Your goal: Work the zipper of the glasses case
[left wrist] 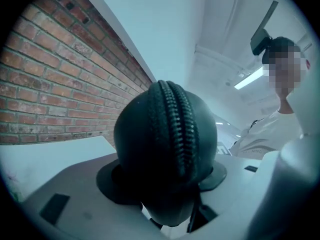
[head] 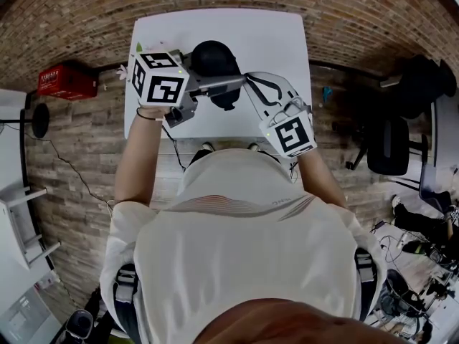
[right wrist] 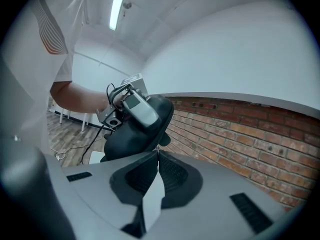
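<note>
Glasses case (head: 214,57) in left gripper (head: 228,86)

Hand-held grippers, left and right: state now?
Left hand-held gripper: holding the glasses case.
Right hand-held gripper: closed; whether it pinches anything cannot be told.

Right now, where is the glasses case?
In the head view the glasses case is over the white table, clamped in the left hand-held gripper, with the right hand-held gripper's shut tip at its right side.

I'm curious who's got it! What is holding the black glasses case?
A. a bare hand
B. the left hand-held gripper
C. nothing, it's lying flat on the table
B: the black glasses case sits clamped between the pads of the left hand-held gripper, held up over the white table.
</note>
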A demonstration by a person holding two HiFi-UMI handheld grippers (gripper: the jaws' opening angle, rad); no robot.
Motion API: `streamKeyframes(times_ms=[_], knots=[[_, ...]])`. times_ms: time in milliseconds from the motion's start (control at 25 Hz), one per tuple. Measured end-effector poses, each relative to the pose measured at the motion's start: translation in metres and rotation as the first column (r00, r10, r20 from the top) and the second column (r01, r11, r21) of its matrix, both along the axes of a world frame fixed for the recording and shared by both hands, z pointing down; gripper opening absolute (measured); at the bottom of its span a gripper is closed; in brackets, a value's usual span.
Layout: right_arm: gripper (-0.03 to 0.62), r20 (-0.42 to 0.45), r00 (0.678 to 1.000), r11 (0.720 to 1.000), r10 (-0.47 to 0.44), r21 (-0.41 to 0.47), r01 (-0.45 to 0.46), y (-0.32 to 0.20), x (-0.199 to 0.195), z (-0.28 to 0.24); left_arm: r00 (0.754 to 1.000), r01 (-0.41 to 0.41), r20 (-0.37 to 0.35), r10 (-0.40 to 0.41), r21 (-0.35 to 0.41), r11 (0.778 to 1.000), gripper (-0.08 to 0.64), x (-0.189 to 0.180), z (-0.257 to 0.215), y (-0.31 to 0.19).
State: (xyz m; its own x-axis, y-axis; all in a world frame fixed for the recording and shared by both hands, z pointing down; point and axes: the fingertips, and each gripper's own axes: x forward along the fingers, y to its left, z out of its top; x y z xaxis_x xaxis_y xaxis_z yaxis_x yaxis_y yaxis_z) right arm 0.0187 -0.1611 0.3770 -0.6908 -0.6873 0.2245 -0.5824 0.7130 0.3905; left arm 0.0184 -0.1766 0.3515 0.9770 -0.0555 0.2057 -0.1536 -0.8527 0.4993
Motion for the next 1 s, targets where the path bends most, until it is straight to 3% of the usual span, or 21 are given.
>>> streamKeyframes(times_ms=[280, 440, 640, 840, 1000], knots=[[0.058, -0.008, 1.000, 1.000, -0.021, 0.007, 0.021, -0.003, 0.001, -0.002, 0.994, -0.078, 0.083, 0.078, -0.005, 0.997, 0.258, 0.006, 0.017, 0.010], [0.058, -0.027, 0.999, 0.999, -0.038, 0.015, 0.039, -0.002, 0.002, 0.002, 0.971, -0.163, 0.175, 0.164, -0.023, 0.986, 0.256, 0.009, 0.040, 0.024], [0.057, -0.069, 0.997, 0.998, -0.043, 0.042, 0.046, 0.000, 0.001, 0.003, 0.901, -0.278, 0.341, 0.269, -0.022, 0.960, 0.259, 0.007, 0.074, 0.043], [0.058, -0.126, 0.991, 0.995, -0.050, 0.084, 0.060, 0.002, 0.001, 0.008, 0.826, -0.357, 0.458, 0.330, -0.029, 0.934, 0.260, 0.002, 0.098, 0.053], [0.058, -0.180, 0.982, 0.992, -0.065, 0.097, 0.084, 0.006, -0.004, 0.014, 0.748, -0.407, 0.559, 0.358, -0.039, 0.913, 0.261, -0.006, 0.115, 0.057]])
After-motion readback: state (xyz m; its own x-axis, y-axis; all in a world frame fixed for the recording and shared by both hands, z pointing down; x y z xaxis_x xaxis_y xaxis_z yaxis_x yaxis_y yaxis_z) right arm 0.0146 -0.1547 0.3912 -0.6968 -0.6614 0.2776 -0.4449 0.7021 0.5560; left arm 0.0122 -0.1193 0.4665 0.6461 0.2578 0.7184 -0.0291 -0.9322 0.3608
